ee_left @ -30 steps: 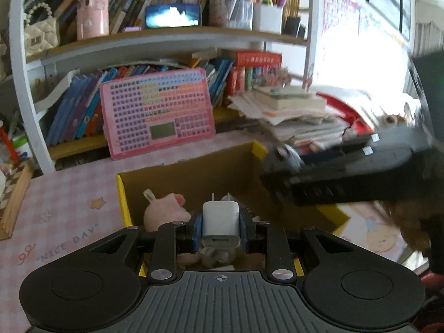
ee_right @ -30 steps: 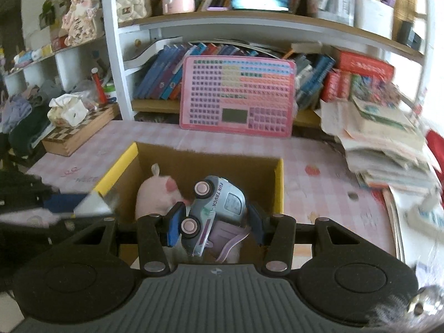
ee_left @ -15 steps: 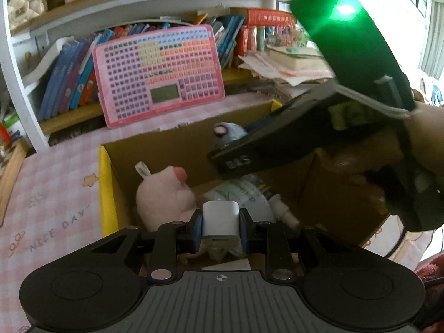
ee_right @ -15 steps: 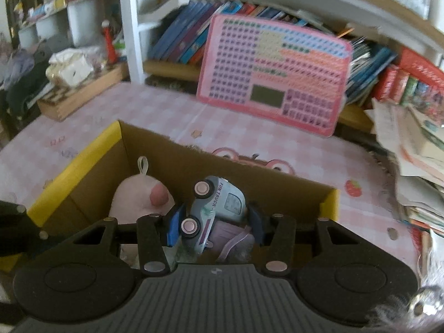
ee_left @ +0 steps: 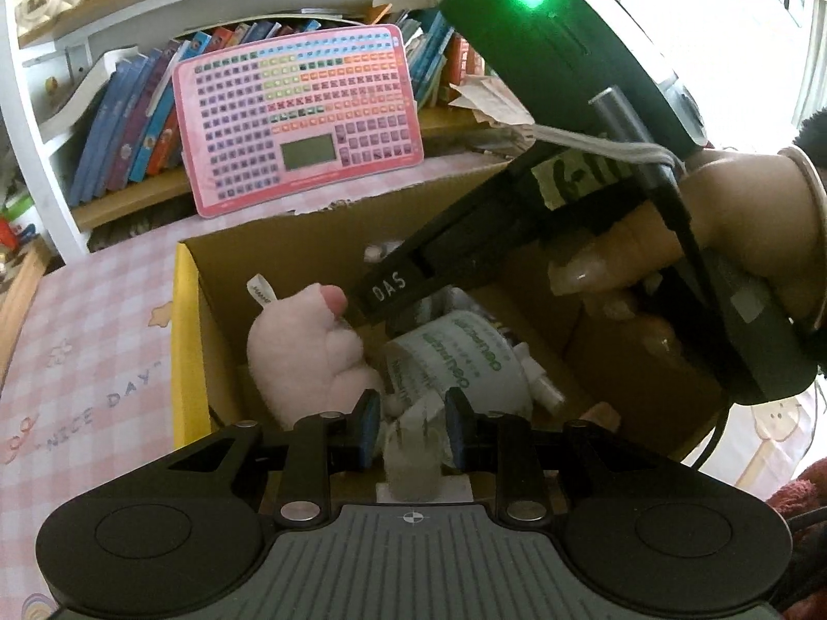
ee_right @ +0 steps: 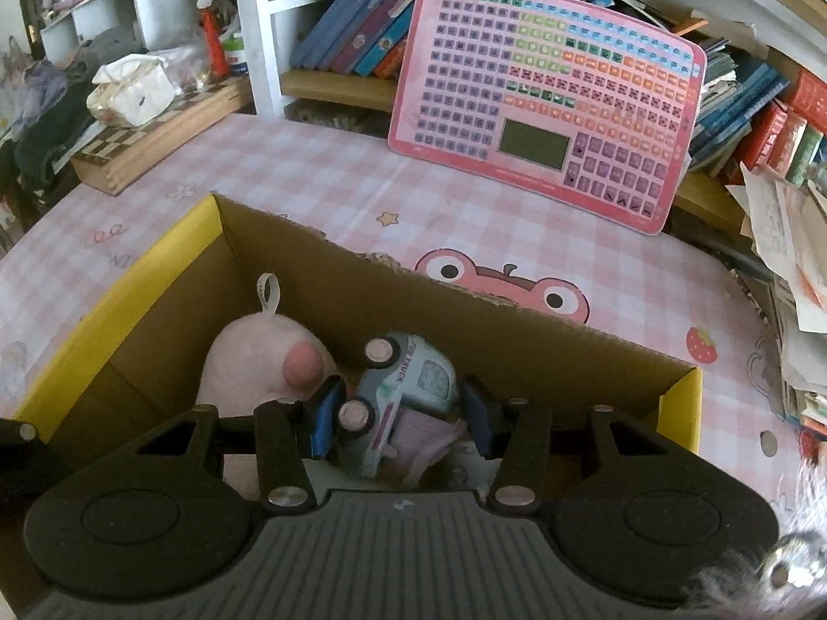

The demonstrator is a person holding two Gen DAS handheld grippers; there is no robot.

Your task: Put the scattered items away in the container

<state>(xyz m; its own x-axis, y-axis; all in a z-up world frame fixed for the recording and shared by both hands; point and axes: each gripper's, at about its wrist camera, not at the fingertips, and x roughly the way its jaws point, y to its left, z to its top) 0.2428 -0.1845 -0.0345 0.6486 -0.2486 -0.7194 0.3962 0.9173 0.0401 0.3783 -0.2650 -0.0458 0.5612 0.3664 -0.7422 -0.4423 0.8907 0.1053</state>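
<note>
Inside the brown cardboard box with yellow-edged flaps (ee_right: 204, 219), the right gripper (ee_right: 398, 416) hangs with its jaws spread wide around a pale blue toy truck (ee_right: 408, 387), which lies tipped on its side, wheels to the left, nose pointing away; whether the pads touch it cannot be told. The left gripper (ee_left: 413, 426) hovers just above the box's near end, jaws part-open, a blurred white shape between them, apparently loose. A pink plush toy (ee_right: 258, 356) sits left of the truck, a pale green wipes pack (ee_left: 455, 356) beside it. The box stands on a pink checked tablecloth (ee_right: 320, 165); behind, a pink keyboard toy (ee_right: 548, 103) leans against crowded bookshelves (ee_right: 351, 36).
</note>
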